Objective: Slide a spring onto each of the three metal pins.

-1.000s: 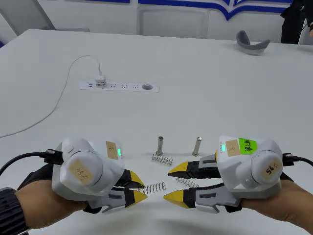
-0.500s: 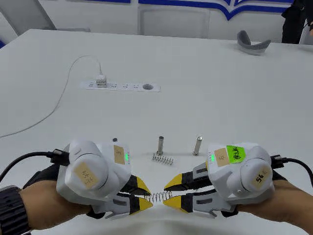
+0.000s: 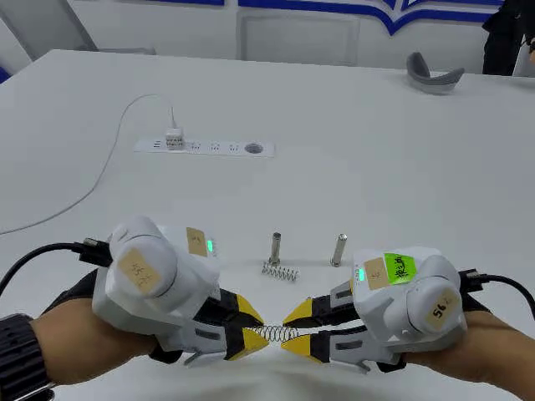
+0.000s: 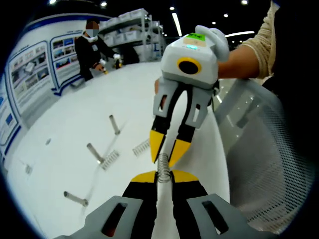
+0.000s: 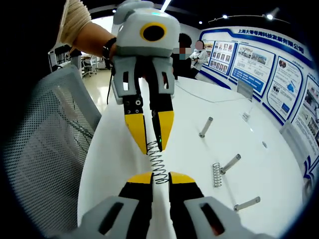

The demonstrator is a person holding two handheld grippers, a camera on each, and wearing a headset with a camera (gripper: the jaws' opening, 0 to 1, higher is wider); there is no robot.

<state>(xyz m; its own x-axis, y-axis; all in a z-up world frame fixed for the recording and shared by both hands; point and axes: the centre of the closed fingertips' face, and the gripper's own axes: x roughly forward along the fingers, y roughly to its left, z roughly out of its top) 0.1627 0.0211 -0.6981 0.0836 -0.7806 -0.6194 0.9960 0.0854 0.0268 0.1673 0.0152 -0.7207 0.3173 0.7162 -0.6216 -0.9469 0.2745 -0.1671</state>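
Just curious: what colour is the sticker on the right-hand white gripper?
Bright green; the sticker shows clearest in the head view.

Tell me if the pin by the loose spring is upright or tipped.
Upright: the pin stands on end on the table, the spring lying beside it.

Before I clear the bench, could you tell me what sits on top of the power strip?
A white plug sits near the left end of the power strip, its cable trailing left. The socket under it is covered.
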